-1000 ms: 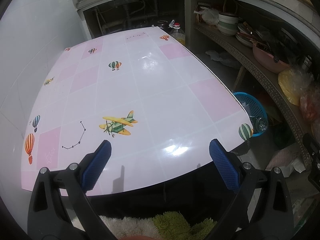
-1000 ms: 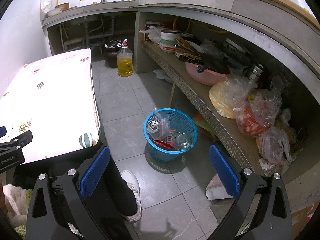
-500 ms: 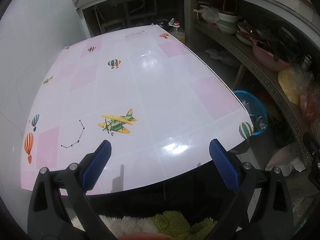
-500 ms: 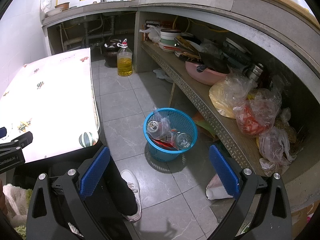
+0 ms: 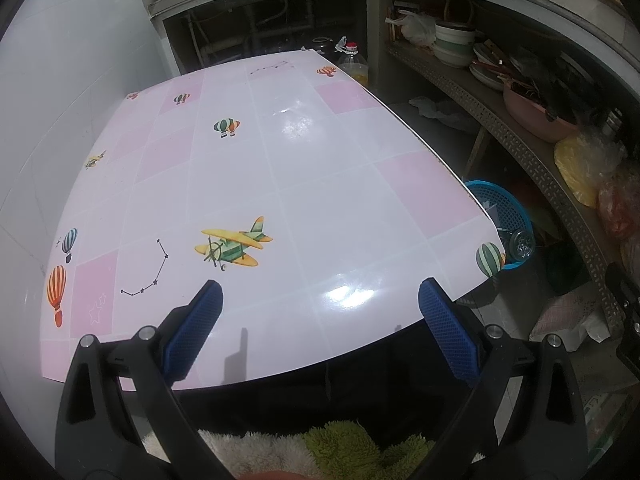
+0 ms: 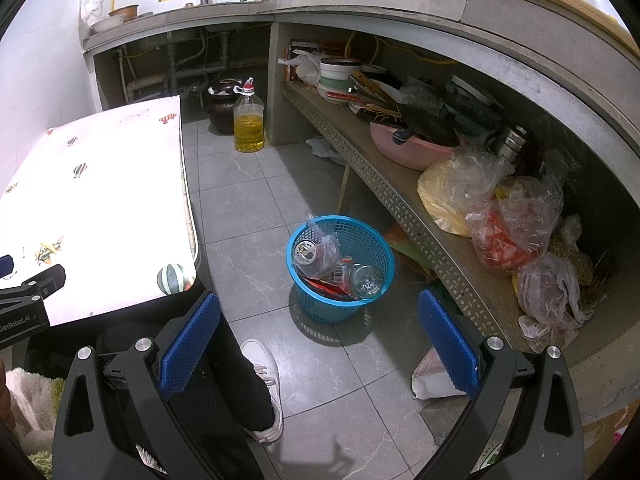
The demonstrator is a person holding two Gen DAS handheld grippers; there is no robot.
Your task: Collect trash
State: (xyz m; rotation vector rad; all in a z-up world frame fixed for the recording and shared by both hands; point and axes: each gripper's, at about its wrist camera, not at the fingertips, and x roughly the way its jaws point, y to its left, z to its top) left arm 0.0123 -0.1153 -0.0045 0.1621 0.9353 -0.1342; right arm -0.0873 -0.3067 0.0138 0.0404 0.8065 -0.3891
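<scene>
A blue plastic basket point(image 6: 372, 240) stands on the grey tiled floor beside the table, holding a clear jar, crumpled plastic and wrappers. Its rim point(image 5: 506, 208) peeks past the table's right edge in the left wrist view. My left gripper point(image 5: 318, 314) hovers open over the near edge of the pink-and-white table point(image 5: 304, 168), nothing between its blue pads. My right gripper point(image 6: 318, 330) is open above the floor, just short of the basket, and holds nothing. I see no loose trash on the tabletop.
A person's dark trouser leg and white shoe point(image 6: 262, 380) stand by the table corner. A low shelf point(image 6: 384, 184) at right carries bowls, a pink basin and plastic bags. An oil bottle point(image 6: 249, 120) sits on the floor at the back. A paper bag point(image 6: 434, 376) lies under the shelf.
Almost nothing: the left wrist view has drifted slightly over the table, and both grippers stay open and empty.
</scene>
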